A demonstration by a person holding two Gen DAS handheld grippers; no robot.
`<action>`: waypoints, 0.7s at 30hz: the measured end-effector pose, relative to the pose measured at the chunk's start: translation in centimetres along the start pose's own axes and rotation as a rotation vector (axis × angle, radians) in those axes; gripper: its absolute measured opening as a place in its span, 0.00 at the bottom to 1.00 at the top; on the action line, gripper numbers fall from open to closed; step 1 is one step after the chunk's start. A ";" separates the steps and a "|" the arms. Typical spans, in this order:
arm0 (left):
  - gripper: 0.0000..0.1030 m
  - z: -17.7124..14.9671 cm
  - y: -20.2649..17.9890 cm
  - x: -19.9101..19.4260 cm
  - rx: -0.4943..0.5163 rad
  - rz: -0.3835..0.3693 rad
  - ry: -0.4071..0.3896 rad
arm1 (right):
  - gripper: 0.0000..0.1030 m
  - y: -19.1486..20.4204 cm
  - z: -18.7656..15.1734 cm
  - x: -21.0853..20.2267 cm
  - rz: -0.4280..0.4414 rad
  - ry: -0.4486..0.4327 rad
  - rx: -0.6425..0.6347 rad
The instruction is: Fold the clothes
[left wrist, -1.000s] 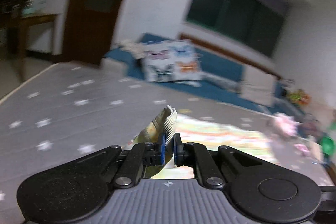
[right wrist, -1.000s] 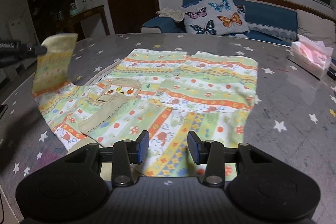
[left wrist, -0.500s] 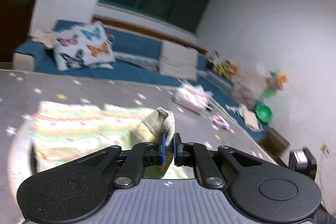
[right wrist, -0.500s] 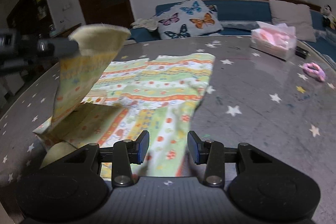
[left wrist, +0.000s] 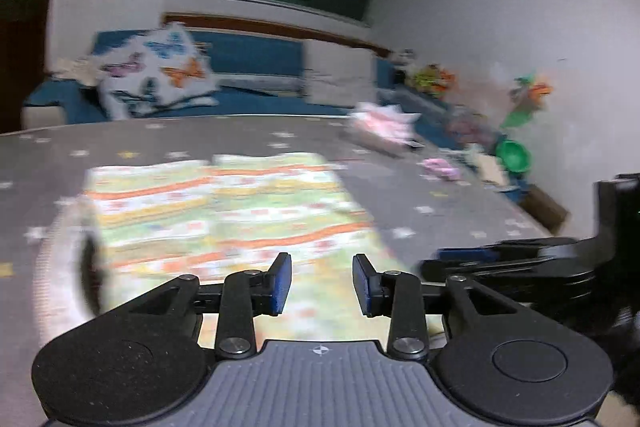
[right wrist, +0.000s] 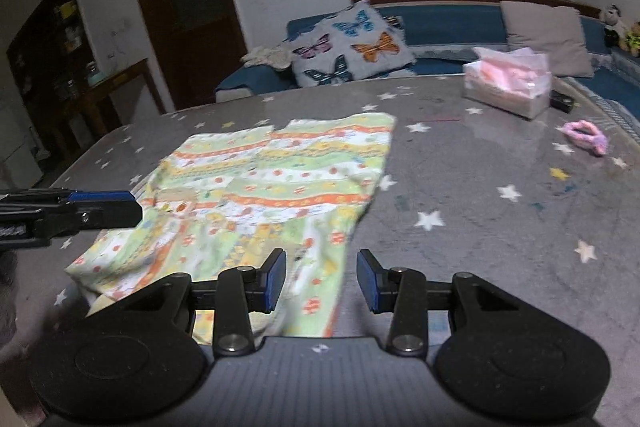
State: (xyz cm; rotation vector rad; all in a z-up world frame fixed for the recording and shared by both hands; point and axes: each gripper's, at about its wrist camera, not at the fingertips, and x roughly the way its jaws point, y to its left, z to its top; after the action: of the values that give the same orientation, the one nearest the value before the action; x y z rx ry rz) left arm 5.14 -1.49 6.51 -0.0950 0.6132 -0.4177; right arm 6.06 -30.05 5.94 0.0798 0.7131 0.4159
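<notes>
We are working over a large grey table (right wrist: 500,227) printed with stars, and it is carrying the one garment we are folding: a child's shirt (right wrist: 280,183) in green, orange and yellow stripes, lying flat toward the table's near left part, with its far hem reaching about the middle of the top. We are judging that one fold is already in place, since the left side of the shirt is lying doubled over the body with a beige patch showing on top, while the right side and the near hem are lying unfolded; so we are reckoning the job roughly a third done, with another side fold and a final halving left. Near the table's far right edge a tissue box (right wrist: 508,87) is sitting, and a pink hair tie (right wrist: 586,137) is lying closer to the right edge, both well apart from the shirt. Our left gripper (left wrist: 322,283) is hovering over the shirt's near part with its jaws opening and nothing between them. Our right gripper (right wrist: 322,279) is hanging over the shirt's near right edge, jaws standing partly apart and empty, with cloth only beneath them.
</notes>
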 end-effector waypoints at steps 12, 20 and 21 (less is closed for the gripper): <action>0.36 -4.5 7.4 -1.1 -0.065 0.232 0.080 | 0.17 3.3 -1.0 3.7 0.006 0.097 -0.087; 0.37 -5.1 8.2 -0.7 -0.040 0.274 0.078 | 0.04 4.3 1.0 2.4 -0.067 0.000 -0.159; 0.37 -5.2 8.3 -0.7 -0.035 0.282 0.079 | 0.04 4.4 1.3 2.3 -0.071 -0.010 -0.163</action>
State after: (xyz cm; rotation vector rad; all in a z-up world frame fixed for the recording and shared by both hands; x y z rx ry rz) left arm 4.58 6.54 0.89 -0.0247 0.7008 -0.1380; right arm 6.93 -25.00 6.43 -0.0968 0.6679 0.4044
